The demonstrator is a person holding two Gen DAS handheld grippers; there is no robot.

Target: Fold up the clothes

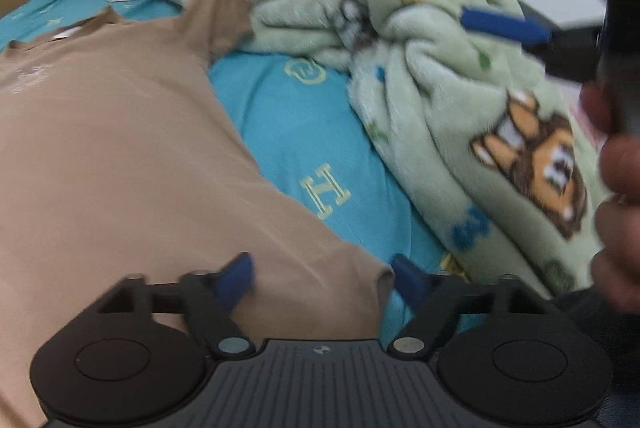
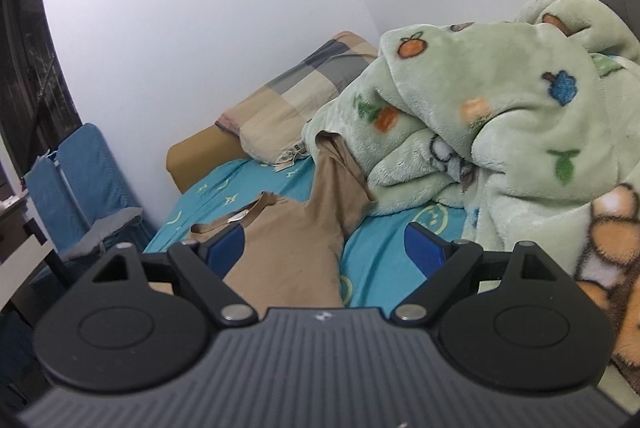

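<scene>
Tan shirt (image 1: 120, 148) flat on the teal bed (image 1: 304, 148), both hand-held grippers, left (image 1: 324, 278) and right (image 2: 324, 248), spread wide, grasping nothing.

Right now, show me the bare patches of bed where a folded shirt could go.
One bare strip of blue sheet runs between the tan shirt and the green blanket. Another lies beyond the shirt's collar, toward the pillow. The blanket side is crowded.
</scene>
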